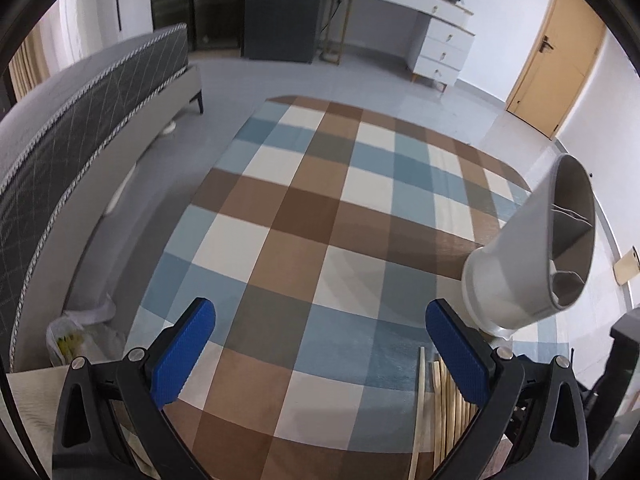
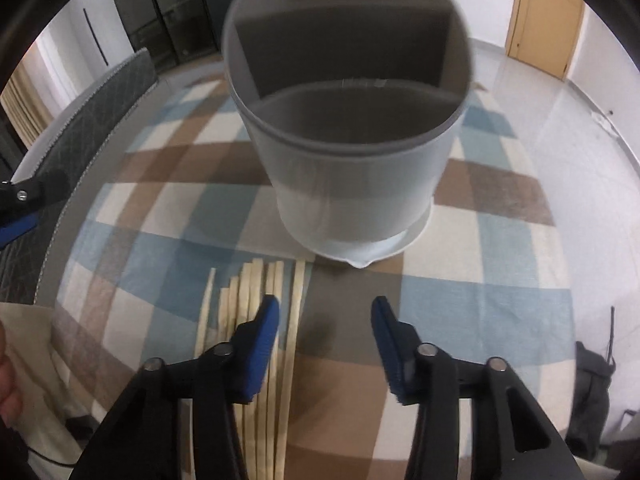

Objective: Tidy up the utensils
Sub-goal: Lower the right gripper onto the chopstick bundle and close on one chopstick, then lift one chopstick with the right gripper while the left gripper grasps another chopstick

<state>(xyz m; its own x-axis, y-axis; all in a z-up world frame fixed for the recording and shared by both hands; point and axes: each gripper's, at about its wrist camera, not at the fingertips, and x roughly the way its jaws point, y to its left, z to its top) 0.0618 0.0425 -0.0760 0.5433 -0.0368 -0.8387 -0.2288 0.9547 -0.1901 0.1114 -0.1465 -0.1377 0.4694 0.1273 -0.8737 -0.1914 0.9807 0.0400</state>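
Chopsticks point(image 2: 260, 320) are what you have to sort, and all the ones you can see lie in a loose bundle on the checked cloth of the surface point(image 2: 500, 320), just in front of the white holder point(image 2: 352, 184). None stands in the holder yet: the compartments you can see into, split by grey dividers, look empty from the right wrist view. So by these pictures the job is at its start, with everything left to move.

Your right tongs point(image 2: 324, 312) hang over the near end of the bundle, partly open. The left blue pad point(image 2: 262, 344) sits above the sticks, one stick runs up just inside it, and the other pad is over bare cloth. Nothing is gripped between them.

Your left tongs point(image 1: 320, 320) are spread wide with only cloth between the pads, holding nothing. In that view the chopsticks point(image 1: 436, 404) show at the lower right, partly behind the right pad, with the holder point(image 1: 532, 248) beyond them.

What remains, I judge, is to pinch the sticks, lift them, and stand them in a compartment, likely over several trips.
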